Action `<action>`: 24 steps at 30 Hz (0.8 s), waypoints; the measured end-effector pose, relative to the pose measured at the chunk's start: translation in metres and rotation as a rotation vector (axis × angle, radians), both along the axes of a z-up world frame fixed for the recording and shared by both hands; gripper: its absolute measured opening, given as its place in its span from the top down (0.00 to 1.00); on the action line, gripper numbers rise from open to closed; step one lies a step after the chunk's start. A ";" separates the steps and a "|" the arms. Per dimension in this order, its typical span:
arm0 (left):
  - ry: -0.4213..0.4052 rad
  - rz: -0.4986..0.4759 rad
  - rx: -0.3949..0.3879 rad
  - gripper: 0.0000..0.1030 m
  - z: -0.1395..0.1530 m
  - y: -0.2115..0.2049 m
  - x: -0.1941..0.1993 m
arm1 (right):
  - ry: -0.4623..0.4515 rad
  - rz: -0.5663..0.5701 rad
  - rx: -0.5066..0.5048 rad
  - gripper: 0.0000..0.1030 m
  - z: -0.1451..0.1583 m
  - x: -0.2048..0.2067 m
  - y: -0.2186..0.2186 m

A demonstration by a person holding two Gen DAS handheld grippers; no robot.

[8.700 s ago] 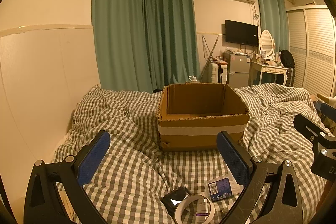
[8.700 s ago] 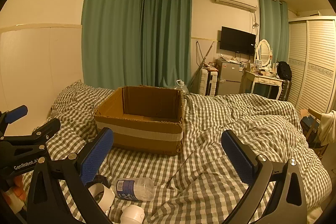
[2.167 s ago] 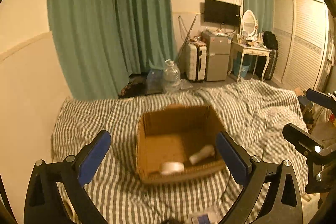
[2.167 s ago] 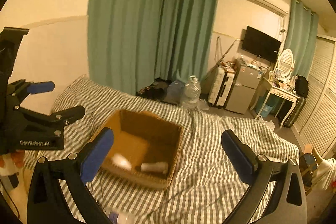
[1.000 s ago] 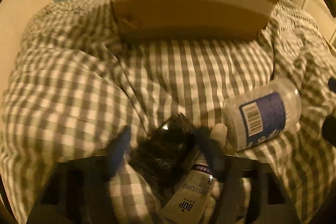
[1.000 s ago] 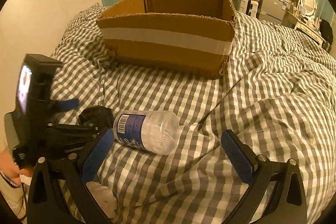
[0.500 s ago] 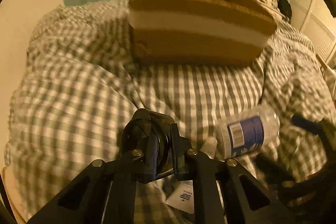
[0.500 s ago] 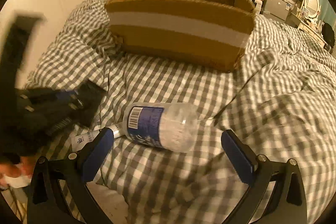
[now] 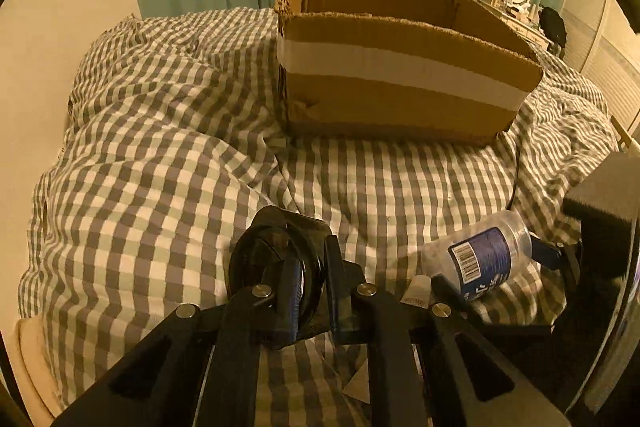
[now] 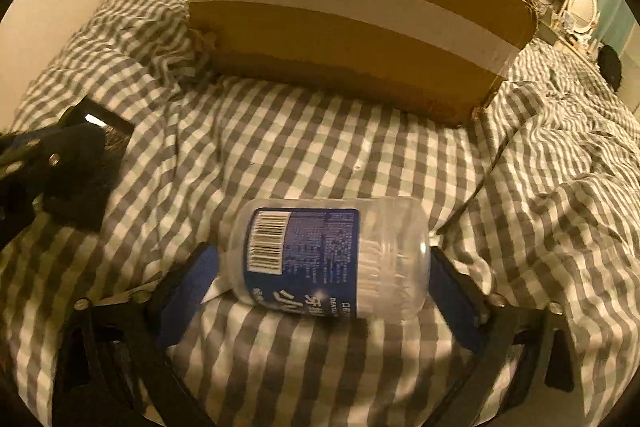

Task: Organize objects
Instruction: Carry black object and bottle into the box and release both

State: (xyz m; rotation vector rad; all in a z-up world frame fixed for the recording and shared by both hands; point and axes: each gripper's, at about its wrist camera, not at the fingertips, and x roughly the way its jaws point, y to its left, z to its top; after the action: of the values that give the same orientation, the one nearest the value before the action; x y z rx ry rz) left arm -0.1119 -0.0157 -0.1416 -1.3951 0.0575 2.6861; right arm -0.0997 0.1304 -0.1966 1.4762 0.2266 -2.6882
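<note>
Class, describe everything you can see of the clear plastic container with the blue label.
The clear plastic container lies on its side on the checked bedcover, in front of the cardboard box. Its blue label carries a white barcode patch and white print. The right gripper straddles it, one blue-padded finger at each end, seemingly touching. Its contents are unclear.

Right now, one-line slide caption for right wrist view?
Right gripper straddles a clear blue-labelled bottle on the checked duvet, cardboard box behind.
</note>
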 end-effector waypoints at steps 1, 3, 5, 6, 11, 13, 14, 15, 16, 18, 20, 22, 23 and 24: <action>-0.002 -0.003 -0.002 0.90 -0.001 0.001 0.000 | 0.001 -0.003 -0.012 0.11 0.001 0.000 0.003; -0.004 -0.010 -0.007 0.90 -0.003 0.003 0.001 | 0.007 -0.007 -0.032 0.11 0.002 0.001 0.007; -0.005 -0.018 -0.006 0.90 -0.003 0.004 0.002 | 0.016 -0.005 -0.050 0.12 0.006 0.003 0.009; -0.006 -0.021 -0.002 0.90 -0.003 0.004 0.002 | 0.031 0.007 -0.063 0.12 0.010 0.007 0.010; -0.004 -0.044 0.010 0.90 0.000 0.008 0.006 | 0.134 0.046 -0.007 0.12 0.041 0.027 0.007; -0.001 -0.049 0.017 0.90 0.004 0.009 0.008 | 0.151 0.052 -0.003 0.12 0.052 0.033 0.008; 0.002 -0.052 0.019 0.90 0.005 0.009 0.010 | 0.158 0.053 -0.003 0.12 0.056 0.035 0.009; 0.007 -0.055 0.018 0.90 0.008 0.010 0.012 | 0.166 0.054 0.005 0.12 0.061 0.038 0.011; 0.013 -0.058 0.017 0.90 0.010 0.011 0.013 | 0.172 0.053 0.011 0.12 0.065 0.040 0.012; 0.021 -0.060 0.018 0.90 0.016 0.012 0.016 | 0.186 0.049 0.020 0.12 0.073 0.043 0.015; 0.029 -0.066 0.022 0.90 0.021 0.014 0.020 | 0.193 0.045 0.015 0.12 0.081 0.046 0.018; 0.040 -0.074 0.023 0.90 0.027 0.017 0.024 | 0.203 0.046 0.007 0.12 0.090 0.049 0.020; 0.046 -0.078 0.023 0.90 0.030 0.018 0.026 | 0.208 0.047 0.006 0.12 0.093 0.051 0.021; 0.049 -0.081 0.024 0.90 0.033 0.019 0.027 | 0.214 0.049 0.007 0.12 0.098 0.054 0.023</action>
State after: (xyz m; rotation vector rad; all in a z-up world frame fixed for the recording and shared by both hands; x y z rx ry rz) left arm -0.0850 0.0035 -0.1087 -1.2915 0.0834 2.6456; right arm -0.0457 0.1534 -0.0990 1.1669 0.2800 -2.8061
